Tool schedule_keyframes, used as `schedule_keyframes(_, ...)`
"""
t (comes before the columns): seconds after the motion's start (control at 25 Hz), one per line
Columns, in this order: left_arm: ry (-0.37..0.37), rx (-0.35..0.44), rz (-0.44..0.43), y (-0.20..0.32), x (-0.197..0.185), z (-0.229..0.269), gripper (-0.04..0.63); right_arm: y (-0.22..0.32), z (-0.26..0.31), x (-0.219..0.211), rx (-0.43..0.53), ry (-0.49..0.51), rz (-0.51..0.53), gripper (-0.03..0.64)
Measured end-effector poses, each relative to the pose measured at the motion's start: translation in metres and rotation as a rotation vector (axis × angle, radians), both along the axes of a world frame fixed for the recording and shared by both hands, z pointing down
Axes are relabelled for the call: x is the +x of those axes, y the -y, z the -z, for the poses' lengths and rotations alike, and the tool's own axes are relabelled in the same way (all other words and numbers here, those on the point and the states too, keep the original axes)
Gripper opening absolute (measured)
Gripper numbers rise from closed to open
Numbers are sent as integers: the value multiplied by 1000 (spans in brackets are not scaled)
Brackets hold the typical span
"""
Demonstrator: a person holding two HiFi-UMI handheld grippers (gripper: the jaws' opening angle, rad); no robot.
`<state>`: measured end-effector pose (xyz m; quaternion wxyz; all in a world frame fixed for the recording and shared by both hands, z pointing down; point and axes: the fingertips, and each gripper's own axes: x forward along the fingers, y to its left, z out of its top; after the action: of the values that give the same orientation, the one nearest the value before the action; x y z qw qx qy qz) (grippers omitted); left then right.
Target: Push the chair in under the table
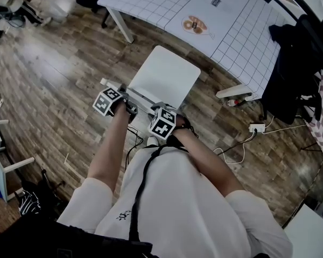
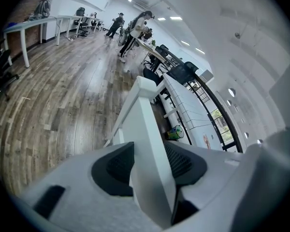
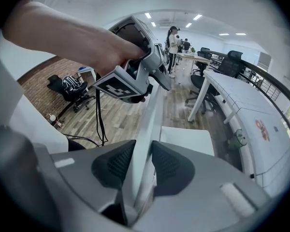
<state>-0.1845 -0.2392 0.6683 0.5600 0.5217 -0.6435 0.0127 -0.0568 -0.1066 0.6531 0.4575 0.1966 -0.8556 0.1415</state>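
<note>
White chair [image 1: 164, 79] on wood floor [image 1: 59, 90].

Head view: we see the whole seat, its front edge near the table [image 1: 167, 4] edge and none of it under the top. We grip the backrest's top rail with the left gripper [image 1: 124, 104] at its left end and the right gripper [image 1: 167, 114] at its right end. Floor is open to the chair's left. A table leg [image 1: 234, 92] and a cable [image 1: 242, 144] sit to its right, apart from it.

Left gripper view: both pads pinch the white backrest post. We see a long run of bare floor on the left and the table edge along the right.

Right gripper view: pads clamp the backrest's thin edge. The seat shows beyond, the table is to its right, and a strip of floor runs between them.
</note>
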Motion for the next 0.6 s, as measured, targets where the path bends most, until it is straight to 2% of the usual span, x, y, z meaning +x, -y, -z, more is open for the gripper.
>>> schedule_keyframes(0.4,3,4,10,13,29,-3,196,17,-3,32,2,18,32,114)
schedule_keyframes(0.6,-6,-2,22,17,38,-4,196,23,-4,43,19,-5,49,112)
